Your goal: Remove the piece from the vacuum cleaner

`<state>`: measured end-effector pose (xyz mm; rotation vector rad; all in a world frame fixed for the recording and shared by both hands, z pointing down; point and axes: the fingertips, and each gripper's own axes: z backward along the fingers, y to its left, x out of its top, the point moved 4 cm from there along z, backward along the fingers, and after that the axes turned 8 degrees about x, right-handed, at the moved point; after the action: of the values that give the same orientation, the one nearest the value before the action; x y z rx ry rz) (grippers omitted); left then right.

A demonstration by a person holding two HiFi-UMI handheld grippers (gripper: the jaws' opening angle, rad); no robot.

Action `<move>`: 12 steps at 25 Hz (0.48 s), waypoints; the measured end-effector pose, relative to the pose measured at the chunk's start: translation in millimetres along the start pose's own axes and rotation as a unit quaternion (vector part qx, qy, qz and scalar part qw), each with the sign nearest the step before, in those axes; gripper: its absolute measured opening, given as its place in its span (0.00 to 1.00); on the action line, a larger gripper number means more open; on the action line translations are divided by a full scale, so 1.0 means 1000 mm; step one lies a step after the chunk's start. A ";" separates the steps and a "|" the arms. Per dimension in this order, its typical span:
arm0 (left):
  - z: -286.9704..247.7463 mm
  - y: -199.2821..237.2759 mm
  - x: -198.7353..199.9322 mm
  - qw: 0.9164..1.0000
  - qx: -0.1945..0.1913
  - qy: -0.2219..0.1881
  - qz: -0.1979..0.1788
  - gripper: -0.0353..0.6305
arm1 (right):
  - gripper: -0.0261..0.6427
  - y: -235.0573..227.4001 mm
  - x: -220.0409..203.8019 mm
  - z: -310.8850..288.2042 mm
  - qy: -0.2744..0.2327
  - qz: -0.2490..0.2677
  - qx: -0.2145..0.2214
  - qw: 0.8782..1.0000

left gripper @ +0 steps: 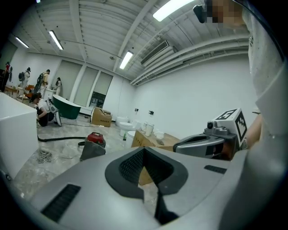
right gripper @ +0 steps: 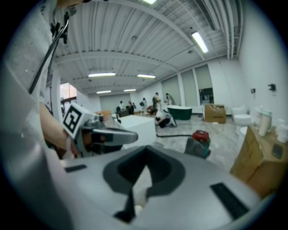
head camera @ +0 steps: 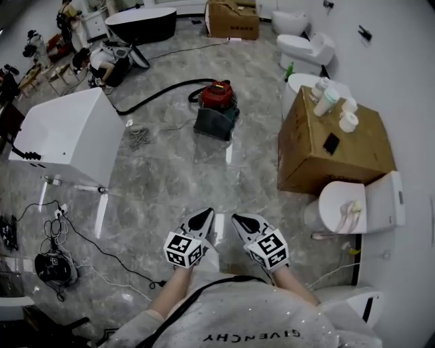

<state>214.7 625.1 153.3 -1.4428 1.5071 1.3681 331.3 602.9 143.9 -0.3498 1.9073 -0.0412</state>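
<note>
We stand on the grey floor (head camera: 170,177) with the left gripper (head camera: 204,217) and right gripper (head camera: 239,220) side by side near its front edge, each with jaws pressed together on nothing. The vacuum (head camera: 216,109) sits well ahead of both, toward the floor's far edge, between a white block (head camera: 68,132) and a box (head camera: 326,146), its black hose (head camera: 153,95) trailing left. We judge the canister stiff and weighty and the hose limp, so the rigid cuff by the red top looks the surest hold.

Far cardboard box (head camera: 232,20) — cropped at top edge
</note>
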 end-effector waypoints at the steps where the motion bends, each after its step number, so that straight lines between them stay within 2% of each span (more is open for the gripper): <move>1: -0.008 0.012 0.006 1.000 0.001 0.000 0.000 0.09 | 0.06 -0.011 0.009 -0.011 -0.003 -0.001 -0.008 1.000; 5: -0.039 0.065 0.034 1.000 0.020 -0.002 -0.010 0.09 | 0.06 -0.053 0.050 -0.050 -0.031 0.003 -0.054 0.998; 8: -0.057 0.100 0.063 0.998 0.040 -0.028 -0.035 0.09 | 0.06 -0.081 0.077 -0.074 -0.053 0.008 -0.096 0.994; 12: -0.084 0.134 0.091 0.997 0.034 -0.049 -0.054 0.09 | 0.06 -0.104 0.098 -0.108 -0.067 0.004 -0.108 0.992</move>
<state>85.8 499.7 123.4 -1.3741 1.3805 1.2928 223.6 463.1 114.0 -0.4795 1.7826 0.1919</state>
